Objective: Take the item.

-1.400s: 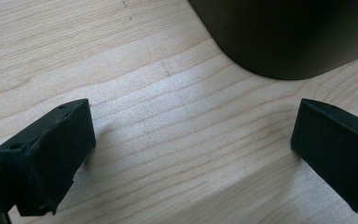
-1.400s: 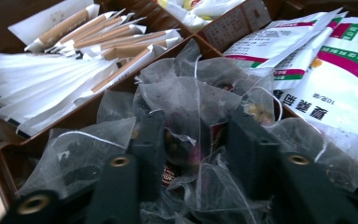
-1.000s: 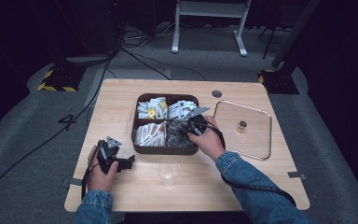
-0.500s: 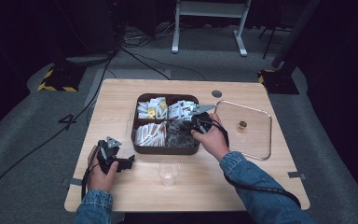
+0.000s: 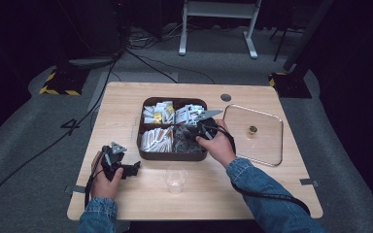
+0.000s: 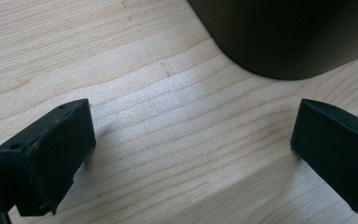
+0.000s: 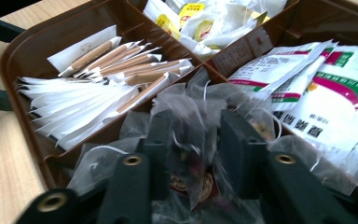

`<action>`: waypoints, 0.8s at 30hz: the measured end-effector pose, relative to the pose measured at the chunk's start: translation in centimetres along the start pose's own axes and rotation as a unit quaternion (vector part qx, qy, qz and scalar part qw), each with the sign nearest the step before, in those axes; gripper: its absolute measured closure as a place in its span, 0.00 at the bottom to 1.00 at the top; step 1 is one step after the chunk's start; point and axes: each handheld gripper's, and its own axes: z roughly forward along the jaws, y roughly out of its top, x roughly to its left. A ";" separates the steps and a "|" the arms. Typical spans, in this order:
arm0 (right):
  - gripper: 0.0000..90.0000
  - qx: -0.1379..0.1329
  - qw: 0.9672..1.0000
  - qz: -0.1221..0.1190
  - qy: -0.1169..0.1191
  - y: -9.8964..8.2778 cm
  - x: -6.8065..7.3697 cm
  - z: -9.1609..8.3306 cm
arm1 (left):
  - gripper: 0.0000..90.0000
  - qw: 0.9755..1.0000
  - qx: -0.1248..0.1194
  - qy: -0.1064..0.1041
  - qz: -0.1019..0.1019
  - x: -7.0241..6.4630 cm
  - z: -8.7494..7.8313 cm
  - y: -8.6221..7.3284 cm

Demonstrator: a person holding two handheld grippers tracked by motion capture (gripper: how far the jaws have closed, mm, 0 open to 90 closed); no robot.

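In the high view, the right tongs are lowered into the near right compartment of the brown tray, where a heap of clear tea bags lies. They are evidently placed there so that one bag can be picked out. The left tongs are rested on the table just off the tray's near left corner, idle, presumably kept out of the way. A clear plastic cup stands between the two hands, nearer the person than the tray, probably set there to receive a bag. The clear lid with its small brass knob is laid flat beyond the right tongs, so the tray is left open. The table is of pale wood and stands on grey carpet; cables are trailed across a dark room, and a white frame stands behind.

In the left gripper view, the left tongs are seen wide apart with nothing between them, only bare wood grain, the tray's dark rounded corner just ahead.

In the right gripper view, the right tongs have just been opening; a tea bag sits between them, but whether it is pressed cannot be told. Paper stick sachets lie in the next compartment to their left, printed packets to their right.
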 end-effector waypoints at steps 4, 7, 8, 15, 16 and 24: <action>0.68 0.002 1.000 -0.008 -0.004 0.2 0.1 0.2 | 0.00 1.000 0.000 0.000 -0.001 0.0 0.0 0.0; 0.78 0.008 1.000 -0.015 -0.004 0.2 0.3 0.5 | 0.00 1.000 0.000 0.000 0.000 0.0 0.0 0.0; 0.86 0.008 1.000 -0.018 0.000 0.2 0.4 0.6 | 0.00 1.000 0.000 0.000 0.000 0.0 0.0 0.0; 0.98 -0.004 1.000 -0.026 0.007 0.6 0.7 0.0 | 0.00 1.000 0.000 0.000 -0.001 0.0 0.0 0.0; 0.98 -0.004 1.000 -0.026 0.007 0.6 0.7 0.0 | 0.00 1.000 0.000 0.000 0.000 0.0 0.0 0.0; 1.00 -0.020 0.999 -0.038 0.020 1.3 1.8 -0.9 | 0.00 1.000 0.000 0.000 0.000 0.0 0.0 0.0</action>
